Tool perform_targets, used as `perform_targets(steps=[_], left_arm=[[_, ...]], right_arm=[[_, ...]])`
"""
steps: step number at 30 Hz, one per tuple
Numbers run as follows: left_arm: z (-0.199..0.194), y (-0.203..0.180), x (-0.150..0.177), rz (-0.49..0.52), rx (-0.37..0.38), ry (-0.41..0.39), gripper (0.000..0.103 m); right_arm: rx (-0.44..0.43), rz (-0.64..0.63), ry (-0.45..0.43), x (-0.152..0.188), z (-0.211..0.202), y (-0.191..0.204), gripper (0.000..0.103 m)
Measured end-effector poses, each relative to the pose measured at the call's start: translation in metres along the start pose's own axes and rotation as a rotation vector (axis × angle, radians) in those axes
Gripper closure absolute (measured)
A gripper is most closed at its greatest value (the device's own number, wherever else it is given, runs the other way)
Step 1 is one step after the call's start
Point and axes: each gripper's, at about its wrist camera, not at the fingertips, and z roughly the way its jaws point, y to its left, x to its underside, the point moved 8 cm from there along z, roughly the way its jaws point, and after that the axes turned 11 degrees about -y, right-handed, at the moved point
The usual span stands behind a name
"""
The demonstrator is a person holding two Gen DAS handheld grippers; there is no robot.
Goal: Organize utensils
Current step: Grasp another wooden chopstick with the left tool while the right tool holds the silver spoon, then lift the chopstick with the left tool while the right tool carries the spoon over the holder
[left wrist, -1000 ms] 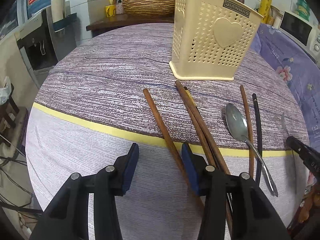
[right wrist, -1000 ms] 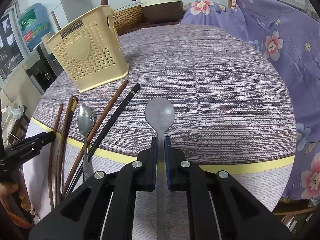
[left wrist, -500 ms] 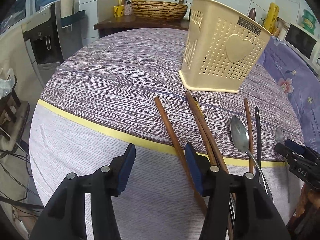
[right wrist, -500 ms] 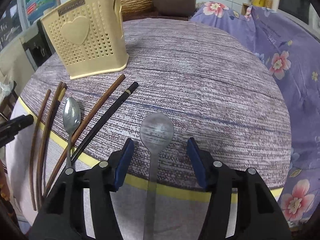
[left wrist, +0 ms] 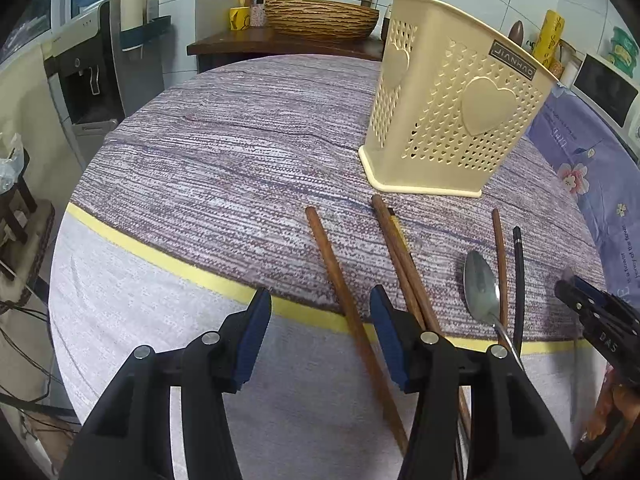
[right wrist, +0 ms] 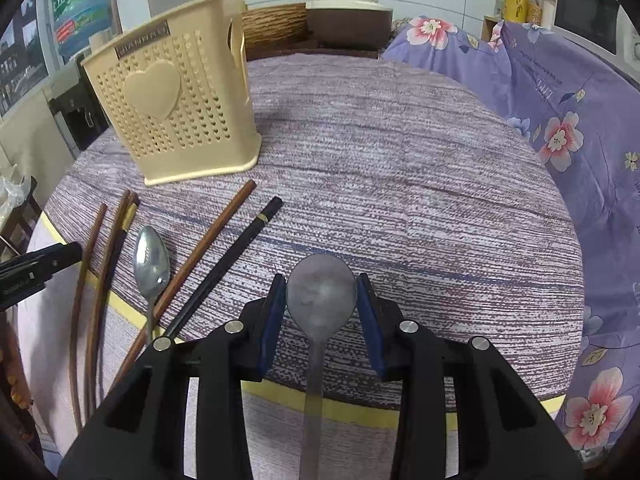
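The right gripper is opened wide, and a steel spoon is seen lying on the tablecloth between its blue pads, not clamped. The left gripper is also spread wide above a brown chopstick. The cream utensil holder is placed upright, near the other chopsticks and a second spoon.

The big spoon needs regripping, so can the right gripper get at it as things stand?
Probably yes: the right gripper is open with the big spoon lying between its fingers, and nothing covers it.
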Motion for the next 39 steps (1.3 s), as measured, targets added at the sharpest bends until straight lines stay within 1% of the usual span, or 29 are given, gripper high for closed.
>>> perform_targets(steps=[4, 7, 9, 10, 12, 16, 22, 28, 33, 39], left_arm=[[0.011, -0.008, -0.01, 0.014, -0.002, 0.004, 0.053], [0.021, -0.01, -0.014, 0.04, -0.041, 0.023, 0.062], [0.027, -0.008, -0.014, 0.023, -0.051, 0.04, 0.071], [0.029, -0.007, -0.013, 0.01, -0.054, 0.043, 0.074], [0.029, -0.006, -0.013, 0.017, -0.076, 0.032, 0.077], [0.031, -0.009, -0.014, 0.03, -0.106, 0.021, 0.079], [0.035, -0.009, -0.016, 0.047, -0.15, 0.014, 0.092], [0.039, -0.007, -0.019, 0.059, -0.158, 0.009, 0.094], [0.038, -0.014, -0.019, 0.075, -0.163, 0.006, 0.094], [0.04, -0.012, -0.022, 0.066, -0.14, 0.002, 0.095]], right_arm=[[-0.018, 0.022, -0.057, -0.012, -0.022, 0.0, 0.066], [-0.026, 0.026, -0.088, -0.021, -0.034, 0.002, 0.066], [-0.026, 0.026, -0.102, -0.024, -0.041, 0.003, 0.066], [-0.024, 0.024, -0.108, -0.023, -0.044, 0.004, 0.066], [-0.022, 0.021, -0.114, -0.022, -0.047, 0.006, 0.066], [-0.033, 0.027, -0.12, -0.022, -0.048, 0.009, 0.066], [-0.054, 0.034, -0.121, -0.019, -0.048, 0.013, 0.066], [-0.052, 0.045, -0.12, -0.017, -0.047, 0.011, 0.066], [-0.052, 0.053, -0.117, -0.016, -0.045, 0.01, 0.066], [-0.074, 0.065, -0.124, -0.017, -0.045, 0.012, 0.066]])
